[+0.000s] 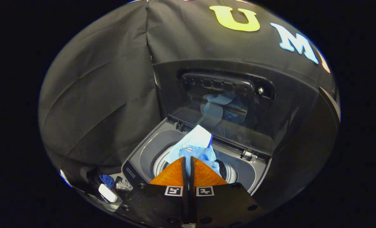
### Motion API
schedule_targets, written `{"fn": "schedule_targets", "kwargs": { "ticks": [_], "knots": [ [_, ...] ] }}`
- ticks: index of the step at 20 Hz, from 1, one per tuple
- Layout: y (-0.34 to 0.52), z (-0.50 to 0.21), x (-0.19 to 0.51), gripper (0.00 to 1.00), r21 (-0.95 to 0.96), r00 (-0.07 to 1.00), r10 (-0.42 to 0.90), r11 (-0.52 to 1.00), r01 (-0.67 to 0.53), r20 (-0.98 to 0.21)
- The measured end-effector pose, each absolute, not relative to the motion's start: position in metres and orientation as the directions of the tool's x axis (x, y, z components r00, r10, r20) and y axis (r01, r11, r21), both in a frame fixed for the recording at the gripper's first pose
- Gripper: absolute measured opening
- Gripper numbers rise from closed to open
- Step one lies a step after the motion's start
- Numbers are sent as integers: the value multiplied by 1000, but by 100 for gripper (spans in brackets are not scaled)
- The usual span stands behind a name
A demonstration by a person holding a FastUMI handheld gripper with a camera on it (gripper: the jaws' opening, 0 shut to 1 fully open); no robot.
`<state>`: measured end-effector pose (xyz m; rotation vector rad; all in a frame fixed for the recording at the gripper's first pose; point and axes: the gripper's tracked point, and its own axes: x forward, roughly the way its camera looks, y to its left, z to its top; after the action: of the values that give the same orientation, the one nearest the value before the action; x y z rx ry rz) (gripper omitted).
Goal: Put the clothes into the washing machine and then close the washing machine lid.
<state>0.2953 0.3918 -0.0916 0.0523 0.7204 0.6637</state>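
A grey top-loading washing machine (pixel 143 152) stands below me with its dark glass lid (pixel 238 126) raised upright at the back. My gripper (pixel 188 158) hangs over the round drum opening (pixel 161 164). Its orange fingers (pixel 172 175) are pressed together, with only a thin slit between them. A light blue garment (pixel 195 147) with a white collar bunches at the fingertips and spreads just beyond them, over the drum's mouth. It looks pinched between the tips. The lid's glass mirrors the garment faintly.
Left of the machine, low down, lie a small blue item (pixel 107 181) and a white block (pixel 108 193). Black cloth walls close in behind and to the left of the washer. The lid's hinges (pixel 248 154) sit at the rear rim.
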Motion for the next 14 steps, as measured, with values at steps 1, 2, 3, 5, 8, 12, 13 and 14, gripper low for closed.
{"fn": "schedule_targets", "kwargs": {
  "ticks": [1, 2, 3, 5, 8, 12, 13, 14],
  "knots": [
    [390, -96, 294, 1, 270, 552, 576, 798, -538, -603],
    [389, -100, 292, 2, 275, 546, 573, 801, -532, -611],
    [388, -104, 290, 2, 282, 541, 571, 803, -525, -618],
    [387, -107, 287, 2, 291, 534, 570, 804, -518, -624],
    [385, -108, 286, 1, 290, 533, 567, 806, -516, -628],
    [383, -111, 283, 2, 292, 531, 558, 813, -504, -638],
    [382, -112, 283, 2, 288, 534, 554, 816, -502, -639],
    [381, -112, 282, 2, 286, 535, 552, 817, -500, -640]
  ]
}}
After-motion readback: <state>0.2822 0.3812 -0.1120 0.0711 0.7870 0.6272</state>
